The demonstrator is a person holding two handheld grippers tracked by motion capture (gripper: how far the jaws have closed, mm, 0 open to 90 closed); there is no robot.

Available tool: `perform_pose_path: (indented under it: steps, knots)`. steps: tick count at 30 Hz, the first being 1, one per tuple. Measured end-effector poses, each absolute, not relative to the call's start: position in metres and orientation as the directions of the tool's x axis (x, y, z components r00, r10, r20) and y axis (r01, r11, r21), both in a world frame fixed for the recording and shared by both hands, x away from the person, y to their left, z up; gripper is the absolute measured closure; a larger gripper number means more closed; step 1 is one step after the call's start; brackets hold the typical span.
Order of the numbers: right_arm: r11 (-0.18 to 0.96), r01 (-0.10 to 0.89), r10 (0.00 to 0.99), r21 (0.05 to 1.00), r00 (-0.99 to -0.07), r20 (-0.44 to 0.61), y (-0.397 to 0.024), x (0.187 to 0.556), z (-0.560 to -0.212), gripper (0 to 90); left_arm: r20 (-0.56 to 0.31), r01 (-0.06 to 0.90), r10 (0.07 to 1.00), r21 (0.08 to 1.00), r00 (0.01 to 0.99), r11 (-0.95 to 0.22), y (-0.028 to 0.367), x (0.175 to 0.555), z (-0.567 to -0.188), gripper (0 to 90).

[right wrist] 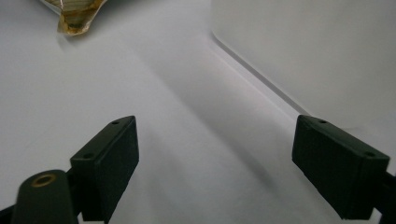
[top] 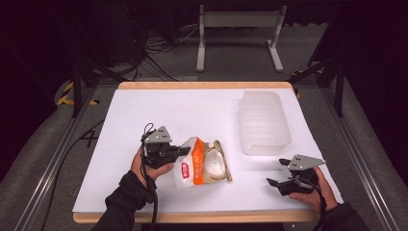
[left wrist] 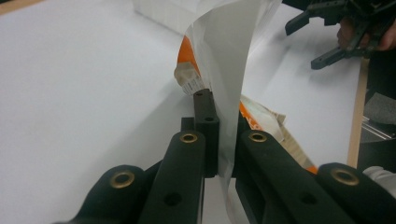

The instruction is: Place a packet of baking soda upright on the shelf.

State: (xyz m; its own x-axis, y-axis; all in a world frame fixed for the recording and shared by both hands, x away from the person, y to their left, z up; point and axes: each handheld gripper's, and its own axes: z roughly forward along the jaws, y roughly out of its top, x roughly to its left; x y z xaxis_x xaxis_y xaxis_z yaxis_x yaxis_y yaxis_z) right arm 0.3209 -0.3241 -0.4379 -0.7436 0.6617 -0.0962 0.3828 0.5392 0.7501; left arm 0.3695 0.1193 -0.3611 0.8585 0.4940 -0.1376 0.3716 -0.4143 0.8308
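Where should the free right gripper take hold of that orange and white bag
Probably the bag's crinkled flat edge on its right side, coming in level from the right. The left gripper already pinches the opposite edge, and the right gripper waits open on that side, with bare table between.

The left gripper (top: 182,152) is squeezed shut near the desk's front edge. The right gripper (top: 275,185) sits wide open by the front right corner.

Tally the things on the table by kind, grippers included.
Food packets: 1, the orange and white packet
Plastic containers: 1, the clear tub
Grippers: 2, left gripper and right gripper
Total: 4
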Motion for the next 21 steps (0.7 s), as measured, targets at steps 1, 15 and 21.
perform_pose_path:
  steps: [1, 15, 21]
  knots:
    - [0.538, 0.383, 0.662, 0.750, -0.744, -0.095, -0.324, 0.321, -0.438, 15.5, -0.129, 0.366, 0.492, 0.829, 0.861, -0.423, 0.119, 0.370, -0.358, 89.7]
    - [0.530, 0.390, 0.662, 0.753, -0.746, -0.080, -0.324, 0.321, -0.438, 15.6, 0.049, 0.253, 0.402, 0.707, 0.914, -0.661, 0.095, 0.384, -0.295, 89.7]
    - [0.538, 0.388, 0.659, 0.748, -0.747, -0.087, -0.324, 0.320, -0.439, 15.6, 0.112, 0.177, 0.338, 0.677, 0.934, -0.714, 0.082, 0.387, -0.276, 89.7]
